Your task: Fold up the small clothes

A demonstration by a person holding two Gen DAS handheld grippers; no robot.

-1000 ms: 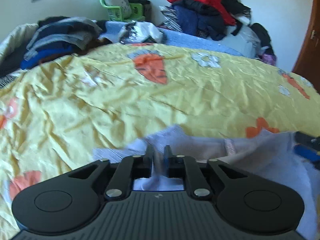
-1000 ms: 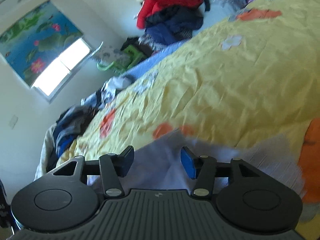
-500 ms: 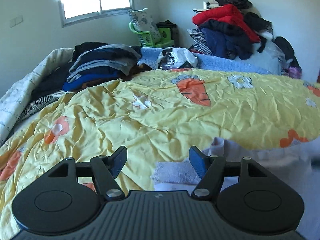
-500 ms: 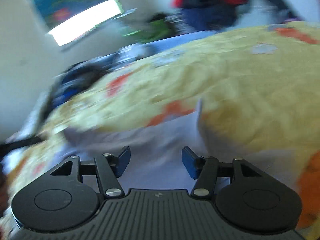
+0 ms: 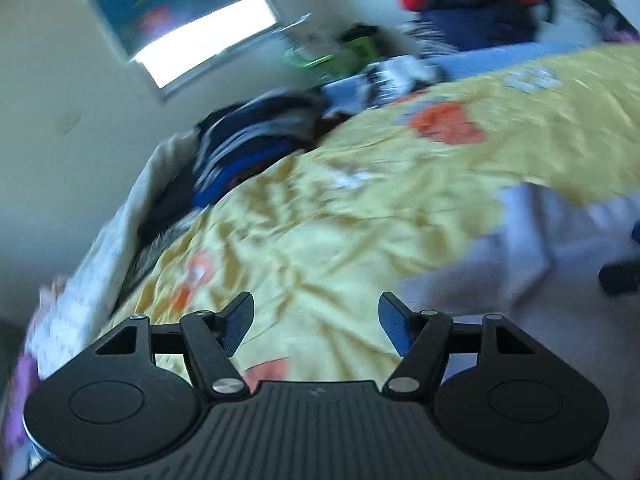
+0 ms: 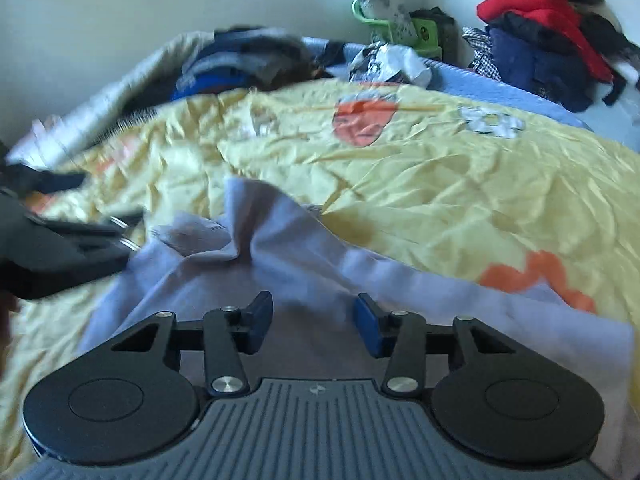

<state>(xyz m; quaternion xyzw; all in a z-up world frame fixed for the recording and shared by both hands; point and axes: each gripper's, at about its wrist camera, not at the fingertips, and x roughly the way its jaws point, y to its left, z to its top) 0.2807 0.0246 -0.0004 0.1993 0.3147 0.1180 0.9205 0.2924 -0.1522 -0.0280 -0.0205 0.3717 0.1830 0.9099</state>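
A pale lavender garment [image 6: 280, 248] lies rumpled on the yellow bedspread [image 6: 440, 168], with one fold standing up in its middle. My right gripper [image 6: 312, 308] hovers low over its near part. Its jaws are closing, the cloth lies under and between them, and the pads do not press on it. In the left wrist view the same garment [image 5: 540, 248] lies off to the right. My left gripper [image 5: 316, 312] stands open over bare bedspread [image 5: 320, 220] with nothing between its fingers. The left gripper's dark body [image 6: 60, 248] touches the garment's left edge in the right wrist view.
A stack of folded dark and blue clothes [image 6: 240, 60] sits at the bed's far left. A heap of red and navy clothes [image 6: 540, 40] rises at the far right, with a green chair [image 6: 400, 24] beside it. A white quilt [image 5: 100, 260] edges the bed's left side.
My left gripper opened, let go of the lavender cloth and swung left off it. My right gripper rolled level, slid across over the garment, and its jaws narrowed a little.
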